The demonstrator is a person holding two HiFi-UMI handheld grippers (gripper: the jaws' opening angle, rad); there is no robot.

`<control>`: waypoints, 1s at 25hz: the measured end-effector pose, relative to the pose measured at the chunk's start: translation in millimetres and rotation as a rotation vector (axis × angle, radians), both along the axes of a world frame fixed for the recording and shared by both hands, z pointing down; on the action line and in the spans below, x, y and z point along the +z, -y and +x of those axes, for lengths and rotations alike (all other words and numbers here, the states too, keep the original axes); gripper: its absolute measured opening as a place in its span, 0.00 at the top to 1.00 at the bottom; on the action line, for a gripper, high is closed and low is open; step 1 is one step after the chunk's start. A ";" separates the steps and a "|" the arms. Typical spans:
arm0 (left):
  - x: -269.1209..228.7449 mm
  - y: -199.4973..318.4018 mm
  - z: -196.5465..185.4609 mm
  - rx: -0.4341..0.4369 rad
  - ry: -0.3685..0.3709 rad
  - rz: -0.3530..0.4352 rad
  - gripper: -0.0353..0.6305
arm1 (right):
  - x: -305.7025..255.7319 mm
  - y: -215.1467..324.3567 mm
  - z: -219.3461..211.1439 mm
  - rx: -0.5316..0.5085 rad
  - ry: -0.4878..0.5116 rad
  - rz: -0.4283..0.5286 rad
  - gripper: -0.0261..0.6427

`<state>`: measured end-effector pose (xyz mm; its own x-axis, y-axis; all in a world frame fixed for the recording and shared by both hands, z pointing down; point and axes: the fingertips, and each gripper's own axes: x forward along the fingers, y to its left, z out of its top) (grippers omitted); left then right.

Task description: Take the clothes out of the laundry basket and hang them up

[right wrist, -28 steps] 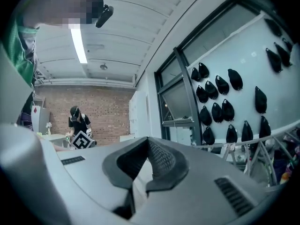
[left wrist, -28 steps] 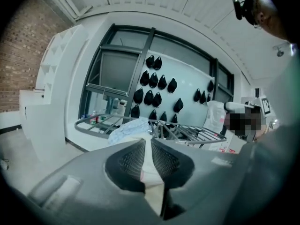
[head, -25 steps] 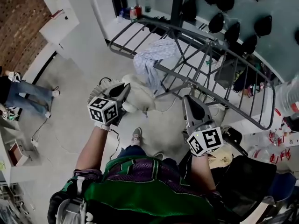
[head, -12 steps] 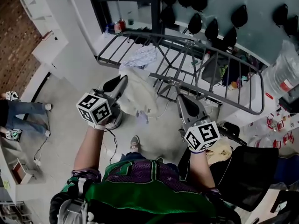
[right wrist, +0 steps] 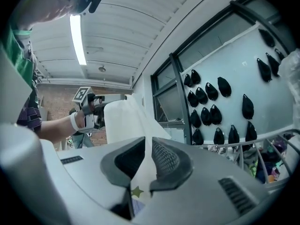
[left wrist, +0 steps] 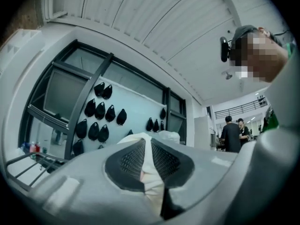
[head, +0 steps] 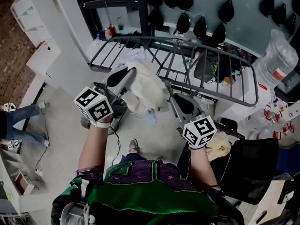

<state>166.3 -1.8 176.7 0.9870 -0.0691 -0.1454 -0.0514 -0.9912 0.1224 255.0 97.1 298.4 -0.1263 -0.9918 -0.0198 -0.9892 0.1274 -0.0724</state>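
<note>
A white garment (head: 147, 90) hangs in the air in front of the grey drying rack (head: 211, 55). My left gripper (head: 127, 74) is shut on its upper edge; in the left gripper view the fabric (left wrist: 151, 172) is pinched between the pads. My right gripper (head: 172, 99) is at the garment's lower right edge. Its jaws have just been opening, and a fold of the white garment (right wrist: 124, 121) runs between them (right wrist: 147, 146) without a clear pinch. A pale patterned cloth (head: 133, 55) lies over the rack's far rails. Part of a pale round basket (head: 117, 112) shows under my left hand.
A big clear water bottle (head: 276, 62) stands right of the rack. A black chair (head: 248, 168) is at my right side. Dark pouches (head: 201, 27) hang on the wall behind the rack. A person's legs (head: 18, 114) show at the far left.
My left gripper has risen with the white garment, up from the basket toward the rack. My right gripper has shifted left to the garment's edge, and fabric now lies between its jaws.
</note>
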 end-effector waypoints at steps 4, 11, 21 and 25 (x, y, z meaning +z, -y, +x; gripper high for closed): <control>-15.2 -15.8 8.1 0.091 -0.051 -0.058 0.88 | 9.1 -7.0 11.6 0.031 -0.011 -0.033 0.86; -31.1 -37.9 23.1 0.191 -0.078 -0.060 0.88 | 20.8 -15.5 30.0 0.080 -0.014 -0.060 0.84; -34.6 -50.8 22.3 0.256 -0.057 -0.021 0.88 | 28.3 -0.5 19.3 0.038 -0.045 -0.091 0.84; -37.5 -43.0 15.8 0.274 -0.057 -0.017 0.88 | 29.8 18.0 3.6 -0.002 -0.043 -0.102 0.84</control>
